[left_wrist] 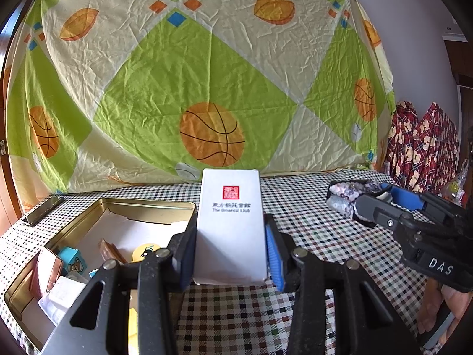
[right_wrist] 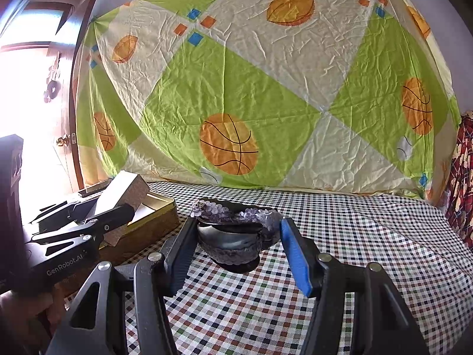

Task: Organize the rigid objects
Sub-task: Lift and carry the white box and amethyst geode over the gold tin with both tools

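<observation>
My left gripper [left_wrist: 230,245] is shut on a white box [left_wrist: 230,224] with a red seal and holds it above the checked cloth, just right of the gold tin [left_wrist: 142,204]. In the right wrist view the box [right_wrist: 124,189] hangs tilted over the tin [right_wrist: 159,216]. My right gripper [right_wrist: 236,245] is open around a dark amethyst geode [right_wrist: 233,236] that rests on the cloth; the pads do not touch it. In the left wrist view the geode [left_wrist: 346,195] shows at the right gripper's tips.
The tin holds several small items: a yellow disc [left_wrist: 145,251], a blue toy block [left_wrist: 71,259], a white case [left_wrist: 62,295]. The tin's lid [left_wrist: 44,210] lies at the far left. A basketball-print sheet [left_wrist: 207,88] hangs behind. Red patterned fabric [left_wrist: 422,145] is at the right.
</observation>
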`<act>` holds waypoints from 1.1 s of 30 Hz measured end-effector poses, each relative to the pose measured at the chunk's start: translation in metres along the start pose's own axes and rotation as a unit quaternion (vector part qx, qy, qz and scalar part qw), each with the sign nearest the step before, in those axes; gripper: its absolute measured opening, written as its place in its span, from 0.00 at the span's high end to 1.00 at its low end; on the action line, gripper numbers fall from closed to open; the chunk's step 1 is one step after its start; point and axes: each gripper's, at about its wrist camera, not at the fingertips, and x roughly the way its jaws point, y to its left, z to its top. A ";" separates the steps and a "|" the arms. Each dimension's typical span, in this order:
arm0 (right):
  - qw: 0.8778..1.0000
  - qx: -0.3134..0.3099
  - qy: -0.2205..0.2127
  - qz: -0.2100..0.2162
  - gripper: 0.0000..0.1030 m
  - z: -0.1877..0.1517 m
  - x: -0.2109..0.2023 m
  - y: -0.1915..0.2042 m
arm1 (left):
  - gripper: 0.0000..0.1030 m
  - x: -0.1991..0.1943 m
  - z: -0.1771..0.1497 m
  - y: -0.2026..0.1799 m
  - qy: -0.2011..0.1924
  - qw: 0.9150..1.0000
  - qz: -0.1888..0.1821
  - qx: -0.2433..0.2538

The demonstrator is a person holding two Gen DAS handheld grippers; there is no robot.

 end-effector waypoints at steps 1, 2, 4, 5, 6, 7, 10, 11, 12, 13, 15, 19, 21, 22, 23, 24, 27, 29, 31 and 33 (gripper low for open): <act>1.000 -0.001 -0.001 0.002 0.42 0.000 0.000 0.001 | 0.61 0.000 0.000 0.000 0.000 1.000 0.000 0.000; 1.000 -0.002 -0.001 0.005 0.42 0.000 -0.001 0.001 | 0.61 -0.001 0.000 0.000 0.000 1.000 0.000 0.000; 1.000 -0.004 -0.002 0.010 0.42 -0.001 -0.001 0.002 | 0.61 -0.001 0.000 0.001 -0.001 1.000 0.000 -0.001; 1.000 -0.004 -0.003 0.012 0.42 -0.001 -0.002 0.003 | 0.61 -0.001 0.000 0.001 -0.001 1.000 0.000 0.000; 1.000 -0.005 -0.004 0.014 0.42 -0.001 -0.002 0.003 | 0.61 -0.002 0.000 0.001 -0.001 1.000 0.000 0.000; 1.000 -0.005 -0.003 0.015 0.42 -0.001 -0.002 0.003 | 0.61 -0.001 0.000 0.001 0.000 1.000 0.000 0.000; 1.000 -0.005 -0.004 0.017 0.42 -0.001 -0.002 0.004 | 0.61 -0.002 -0.001 0.002 -0.001 1.000 0.000 -0.001; 1.000 -0.005 -0.004 0.018 0.42 -0.001 -0.002 0.004 | 0.61 -0.003 -0.001 0.002 -0.001 1.000 0.000 -0.001; 1.000 -0.006 -0.004 0.020 0.42 0.000 -0.002 0.005 | 0.61 -0.004 -0.001 0.003 -0.001 1.000 0.000 0.000; 1.000 -0.007 -0.004 0.021 0.42 -0.001 -0.002 0.005 | 0.61 -0.005 -0.001 0.003 -0.002 1.000 0.000 0.000; 1.000 -0.008 -0.006 0.028 0.42 -0.001 -0.003 0.006 | 0.61 -0.006 -0.001 0.004 -0.002 1.000 0.000 -0.001; 0.999 -0.012 -0.006 0.033 0.42 -0.001 -0.003 0.008 | 0.61 -0.009 -0.002 0.005 -0.003 1.000 0.001 0.000; 0.999 -0.012 -0.006 0.033 0.42 -0.001 -0.003 0.008 | 0.61 -0.009 -0.002 0.005 -0.003 1.000 0.000 0.000; 0.999 -0.012 -0.006 0.033 0.42 -0.001 -0.003 0.008 | 0.61 -0.011 -0.002 0.006 -0.003 1.000 0.001 0.000; 0.999 -0.012 -0.006 0.033 0.42 -0.001 -0.003 0.008 | 0.61 -0.012 -0.002 0.007 -0.004 1.000 0.001 0.000; 0.999 -0.013 -0.006 0.032 0.42 -0.001 -0.003 0.008 | 0.61 -0.012 -0.002 0.007 -0.004 1.000 0.001 -0.001; 0.999 -0.015 -0.004 0.028 0.42 0.000 -0.002 0.009 | 0.61 -0.016 -0.002 0.010 -0.005 1.000 0.002 -0.001; 1.000 -0.016 -0.003 0.027 0.42 0.000 -0.002 0.009 | 0.61 -0.016 -0.002 0.010 -0.005 1.000 0.002 -0.001; 0.999 -0.016 -0.003 0.029 0.42 0.000 -0.002 0.010 | 0.61 -0.018 -0.003 0.011 -0.005 1.000 0.002 -0.001; 1.000 -0.017 -0.002 0.026 0.42 0.000 -0.002 0.012 | 0.61 -0.019 -0.004 0.012 -0.006 1.000 0.002 -0.001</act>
